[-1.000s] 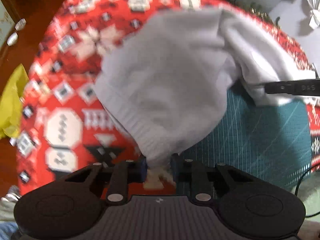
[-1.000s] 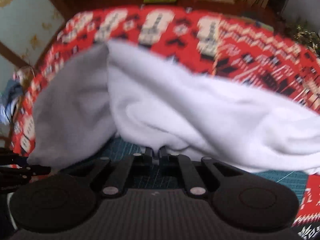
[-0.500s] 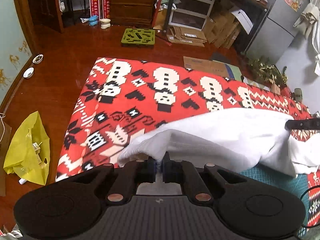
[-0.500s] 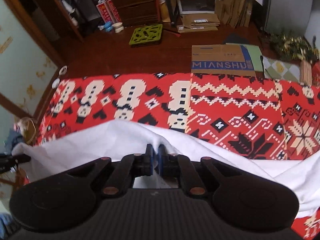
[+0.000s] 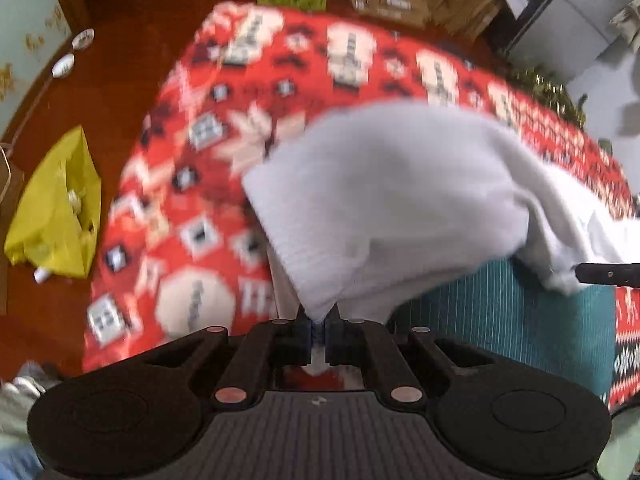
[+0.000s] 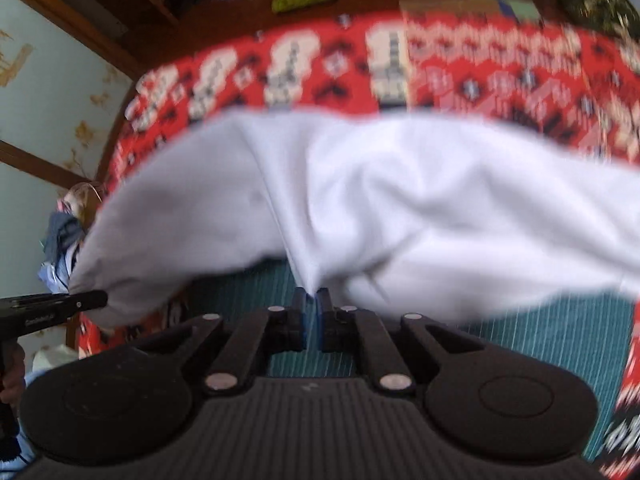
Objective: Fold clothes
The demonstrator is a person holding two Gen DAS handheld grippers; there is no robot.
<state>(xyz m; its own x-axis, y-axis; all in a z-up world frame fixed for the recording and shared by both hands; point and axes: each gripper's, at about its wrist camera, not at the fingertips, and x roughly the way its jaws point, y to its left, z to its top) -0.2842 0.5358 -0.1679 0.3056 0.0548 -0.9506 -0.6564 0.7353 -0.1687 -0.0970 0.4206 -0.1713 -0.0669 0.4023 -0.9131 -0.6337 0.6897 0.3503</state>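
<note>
A red patterned blanket [image 5: 200, 184] lies ahead of us. Our left gripper [image 5: 317, 322] and right gripper [image 6: 311, 300] each pinch the white garment [image 6: 420, 208], lifted above a teal mat [image 5: 512, 320].

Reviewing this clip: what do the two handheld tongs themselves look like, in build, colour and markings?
Both the left tongs and right tongs are matte black, with a ribbed grey-black top, two round side discs, angled link bars with silver pivot pins, and blue pads on the fingertips. A small pale logo sits on the ribbed part. In the right wrist view the other tool's black finger carries pale lettering, too blurred to read.
</note>
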